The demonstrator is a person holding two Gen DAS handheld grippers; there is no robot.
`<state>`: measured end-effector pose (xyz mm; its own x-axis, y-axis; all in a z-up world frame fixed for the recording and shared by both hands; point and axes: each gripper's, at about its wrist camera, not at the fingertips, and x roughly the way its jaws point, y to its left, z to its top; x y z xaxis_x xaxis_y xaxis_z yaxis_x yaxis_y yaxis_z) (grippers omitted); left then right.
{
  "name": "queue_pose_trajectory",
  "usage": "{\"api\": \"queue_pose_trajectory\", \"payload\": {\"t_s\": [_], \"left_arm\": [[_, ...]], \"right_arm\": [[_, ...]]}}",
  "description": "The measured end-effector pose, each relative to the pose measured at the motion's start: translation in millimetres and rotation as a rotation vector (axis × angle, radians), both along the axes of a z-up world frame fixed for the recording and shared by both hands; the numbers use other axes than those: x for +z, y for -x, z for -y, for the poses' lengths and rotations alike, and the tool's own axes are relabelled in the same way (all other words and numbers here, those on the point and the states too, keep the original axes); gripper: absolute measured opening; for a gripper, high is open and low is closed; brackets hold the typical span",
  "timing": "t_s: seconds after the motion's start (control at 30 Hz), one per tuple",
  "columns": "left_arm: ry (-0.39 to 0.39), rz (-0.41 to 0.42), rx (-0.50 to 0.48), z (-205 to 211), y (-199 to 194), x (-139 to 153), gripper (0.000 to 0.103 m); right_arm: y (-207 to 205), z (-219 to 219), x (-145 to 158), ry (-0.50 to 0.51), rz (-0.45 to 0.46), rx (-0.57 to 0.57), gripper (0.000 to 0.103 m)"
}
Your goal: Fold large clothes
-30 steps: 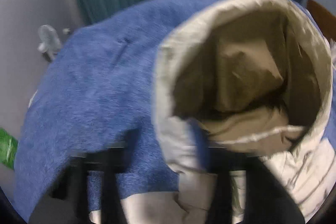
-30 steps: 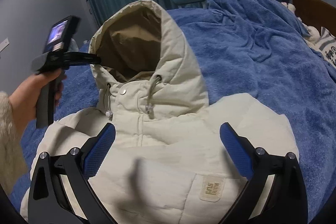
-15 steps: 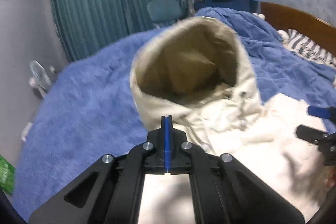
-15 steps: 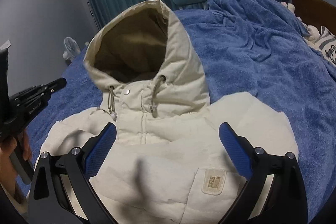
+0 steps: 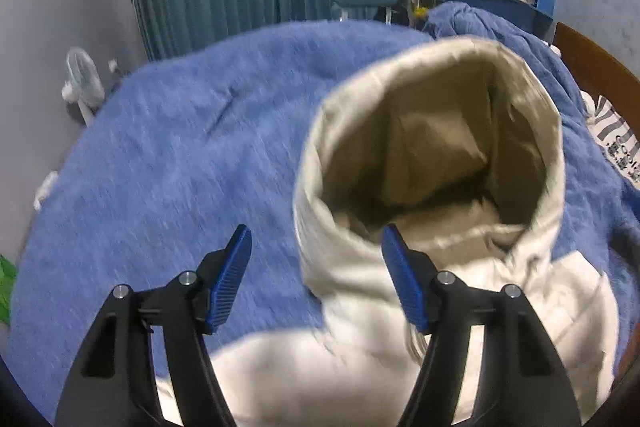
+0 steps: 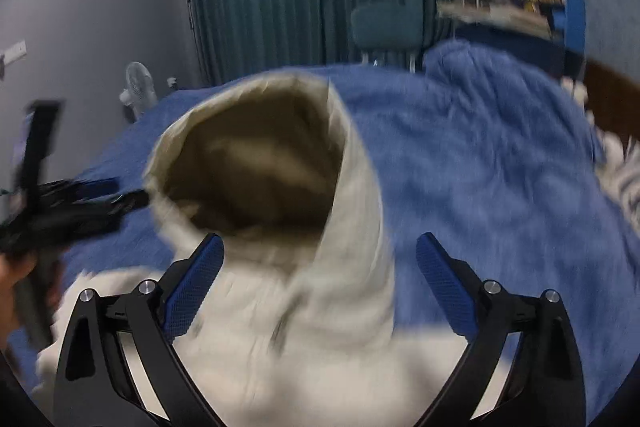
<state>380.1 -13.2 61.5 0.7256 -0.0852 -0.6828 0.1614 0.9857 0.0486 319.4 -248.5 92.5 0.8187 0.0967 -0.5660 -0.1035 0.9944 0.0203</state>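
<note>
We've got the padded jacket [image 5: 400, 355] lying on the blanket [image 5: 168, 155], hood just ahead of both grippers' fingers, left gripper [image 5: 316, 279] opening w/ nothing held, right gripper [image 6: 320, 283] wide and empty; it's soft, bulky, prob light and slippery, so grab the hood rim.

The left tongs [image 5: 316, 251] point downward, their jaws opening, blue pads [image 5: 230, 279] apart with nothing pressed between them. The right tongs [image 6: 320, 259] stand wide, gripping nothing. At nine o'clock in the right wrist view, a hand [image 6: 16, 283] grips the left tongs' handle.
</note>
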Motion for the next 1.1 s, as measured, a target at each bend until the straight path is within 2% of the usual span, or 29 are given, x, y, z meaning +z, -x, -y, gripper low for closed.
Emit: {"api": "queue_pose_trajectory", "payload": {"t_s": [0.07,0.13,0.17,0.2,0.23,0.27,0.3,0.33,0.4,0.5,0.67,0.87,0.97,1.1], "left_arm": [[-0.037,0.023,0.002,2,-15,3,0.064],[-0.024,0.028,0.003,3,-32,3,0.064],[-0.007,0.022,0.001,3,-38,1,0.064],[-0.005,0.016,0.010,3,-44,-2,0.064],[-0.009,0.008,0.010,5,-47,-6,0.062],[-0.026,0.005,0.003,8,-48,-11,0.036],[-0.025,0.003,-0.019,10,-45,-14,0.012],[-0.021,-0.003,-0.031,9,-43,-15,0.002],[0.013,0.032,-0.047,5,-25,-13,0.002],[-0.026,0.077,-0.068,3,8,-5,0.002],[0.006,0.104,-0.082,-9,69,9,0.002],[0.120,0.120,-0.047,-31,142,15,0.001],[0.207,0.126,-0.032,-43,182,11,0.001],[0.214,0.139,-0.008,-50,215,-4,0.001]], "right_arm": [[-43,-1,-1,0.059,-0.035,-0.015,0.092],[-68,1,-6,0.089,-0.065,-0.038,0.084],[-81,3,-10,0.093,-0.082,-0.048,0.075],[-87,6,-14,0.088,-0.094,-0.050,0.056],[-89,8,-17,0.074,-0.106,-0.042,0.042],[-88,11,-21,0.048,-0.116,-0.038,0.018],[-82,13,-24,0.022,-0.108,-0.026,0.011],[-75,13,-26,0.009,-0.092,-0.016,0.009],[-56,12,-26,0.025,-0.054,-0.014,0.006],[-26,14,-20,0.004,-0.010,-0.020,0.005],[46,5,-5,0.015,0.068,-0.030,0.005],[134,-6,-4,0.022,0.118,-0.028,0.005],[177,-8,-8,0.023,0.130,-0.036,0.005],[207,-14,-23,0.064,0.154,-0.011,0.005]]}}
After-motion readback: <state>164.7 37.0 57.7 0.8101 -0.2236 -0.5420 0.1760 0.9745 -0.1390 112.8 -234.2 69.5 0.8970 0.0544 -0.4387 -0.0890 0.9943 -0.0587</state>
